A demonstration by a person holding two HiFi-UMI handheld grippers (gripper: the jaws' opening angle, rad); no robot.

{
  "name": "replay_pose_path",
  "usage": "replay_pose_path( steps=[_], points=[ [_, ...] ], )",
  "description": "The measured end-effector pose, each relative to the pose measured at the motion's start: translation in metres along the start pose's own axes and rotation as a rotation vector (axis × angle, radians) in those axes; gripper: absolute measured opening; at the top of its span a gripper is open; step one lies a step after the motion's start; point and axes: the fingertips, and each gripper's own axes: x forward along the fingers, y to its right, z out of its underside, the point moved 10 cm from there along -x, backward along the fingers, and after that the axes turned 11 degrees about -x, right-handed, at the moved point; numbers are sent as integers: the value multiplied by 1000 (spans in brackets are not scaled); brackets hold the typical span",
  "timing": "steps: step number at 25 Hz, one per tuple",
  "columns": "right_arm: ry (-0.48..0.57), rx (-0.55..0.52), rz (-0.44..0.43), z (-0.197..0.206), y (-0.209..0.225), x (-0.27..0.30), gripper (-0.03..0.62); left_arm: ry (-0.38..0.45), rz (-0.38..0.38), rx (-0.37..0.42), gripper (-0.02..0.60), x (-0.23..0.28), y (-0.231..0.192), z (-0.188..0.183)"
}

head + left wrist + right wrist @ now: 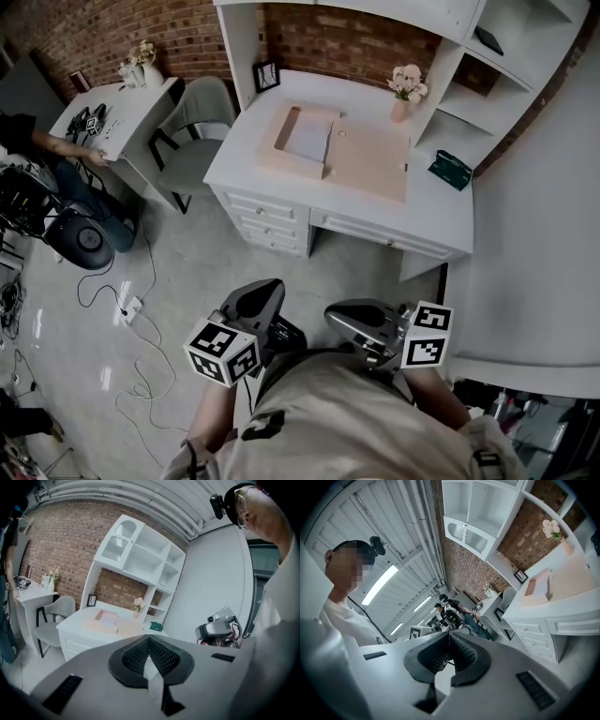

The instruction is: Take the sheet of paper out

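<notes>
Stance: person stands well apart from the white bench [441, 202], so nothing is within reach | Left tongs [149, 638]: clenched, empty, held by the body | Right tongs [449, 634]: clenched, empty | Paper [309, 141]: flat inside the open box [284, 131] on the bench, untouched | Step: approach not yet made

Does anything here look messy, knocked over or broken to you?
Nothing looks spilled or broken. The desk is tidy: the open box lies flat with the sheet of paper inside, the flower vase upright. Only the loose cables trailing across the floor at left look untidy.
</notes>
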Motion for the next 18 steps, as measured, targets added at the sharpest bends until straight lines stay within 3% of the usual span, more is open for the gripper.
replay_pose_path(
  steps=[18],
  points=[
    [0,36,23,3,6,30,26,-3,10,-2,15,-11,-26,-7]
  ],
)
